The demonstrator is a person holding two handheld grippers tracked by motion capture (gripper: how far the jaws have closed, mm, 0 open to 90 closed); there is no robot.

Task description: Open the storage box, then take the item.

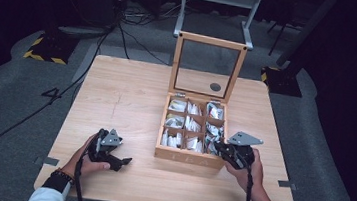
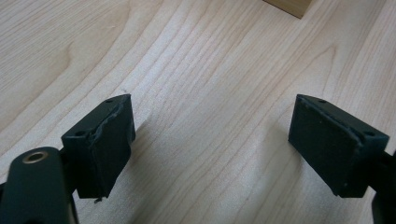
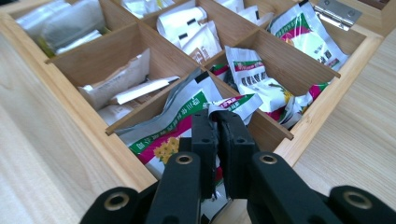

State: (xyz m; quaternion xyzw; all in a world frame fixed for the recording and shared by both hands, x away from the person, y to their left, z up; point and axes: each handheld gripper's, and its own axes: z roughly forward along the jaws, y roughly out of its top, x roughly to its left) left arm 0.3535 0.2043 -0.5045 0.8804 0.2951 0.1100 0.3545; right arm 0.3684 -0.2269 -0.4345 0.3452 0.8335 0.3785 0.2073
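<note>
Dark floor and cables ring the pale wooden table (image 1: 127,95) where I work. My right gripper (image 3: 217,122) has its jaws pressed together on the top edge of a green-and-white sachet (image 3: 184,109), which lies in the near right corner cell of the wooden box (image 1: 188,157). That box has nine cells of packets, and its glass lid (image 1: 208,66) stands open at the back. From above, the right gripper (image 1: 222,148) sits at the box's near right corner, my hand behind it on the table.

My left gripper (image 2: 210,140) has its fingers (image 2: 105,144) wide apart with nothing between them, only bare wood grain below; it rests on the table well left of the box (image 1: 125,161).

I judge this to be the pick step: the sachet is pinched but not yet out of its cell. Next I would lift straight up so the packet clears the dividers without dragging its neighbours, keeping the pinch firm since only a thin edge is held. The left could steady the box if it shifts.
</note>
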